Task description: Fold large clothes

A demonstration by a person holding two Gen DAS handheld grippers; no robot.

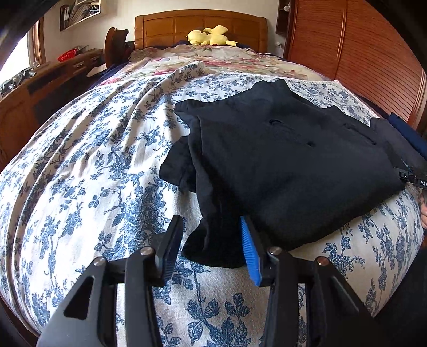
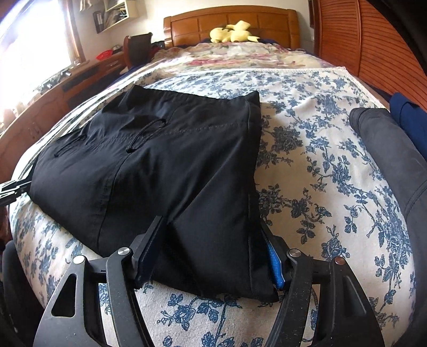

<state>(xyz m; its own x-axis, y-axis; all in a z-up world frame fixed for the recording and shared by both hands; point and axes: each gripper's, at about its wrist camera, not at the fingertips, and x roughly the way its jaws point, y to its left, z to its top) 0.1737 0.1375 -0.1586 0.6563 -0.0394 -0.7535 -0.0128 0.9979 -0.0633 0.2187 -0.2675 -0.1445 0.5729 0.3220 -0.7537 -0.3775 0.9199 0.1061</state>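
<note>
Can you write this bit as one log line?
step: folding | trousers: folded on bed | left tongs: open | right tongs: astride near edge

Both grippers slant downward, side by side. The left gripper [image 1: 210, 245] has its jaws parted, the blue-padded finger [image 1: 249, 253] against dark cloth and the other finger clear of it. The right gripper [image 2: 213, 256] stands wider, a finger on each side of the cloth; whether its pads actually press is hard to judge.

Bedspread [image 1: 93, 173]: blue floral on white, covering the bed.
Plush toy [image 1: 209, 36]: yellow, by the wooden headboard [image 1: 200, 24].
Wardrobe [image 1: 360, 45]: slatted wood, right of bed.
</note>
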